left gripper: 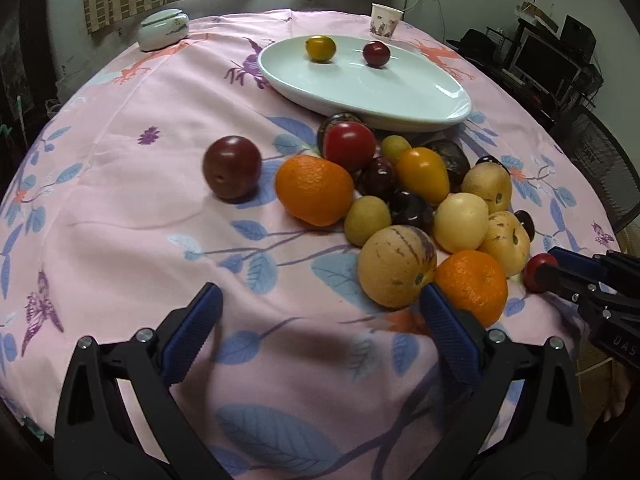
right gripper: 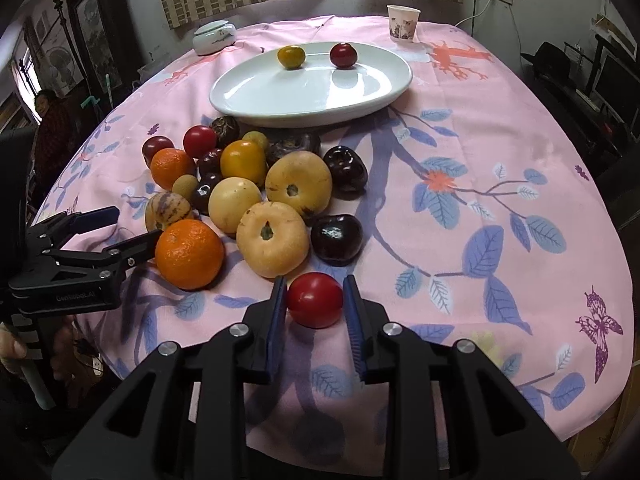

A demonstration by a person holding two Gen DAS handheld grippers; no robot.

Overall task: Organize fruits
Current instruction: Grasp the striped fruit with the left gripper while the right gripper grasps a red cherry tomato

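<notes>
Tablecloth (right gripper: 480, 128) | plate (right gripper: 260, 100): two fruits | right gripper (right gripper: 315, 300) clasps tomato (right gripper: 315, 300) | left gripper (left gripper: 320, 304) agape

Left tool (left gripper: 320, 312) wide open near fruit pile (left gripper: 404, 204); right tool (left gripper: 560, 270) seemingly gripping red tomato (left gripper: 538, 272).

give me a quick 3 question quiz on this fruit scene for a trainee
1. True or false: the white plate holds three fruits.
2. What sits between the right gripper fingers? A) orange B) red tomato C) dark plum
3. Fill in: the left gripper is ____ and holds nothing.

Key:
1. False: only a yellow tomato and a dark red fruit.
2. B, the red tomato.
3. open
</notes>
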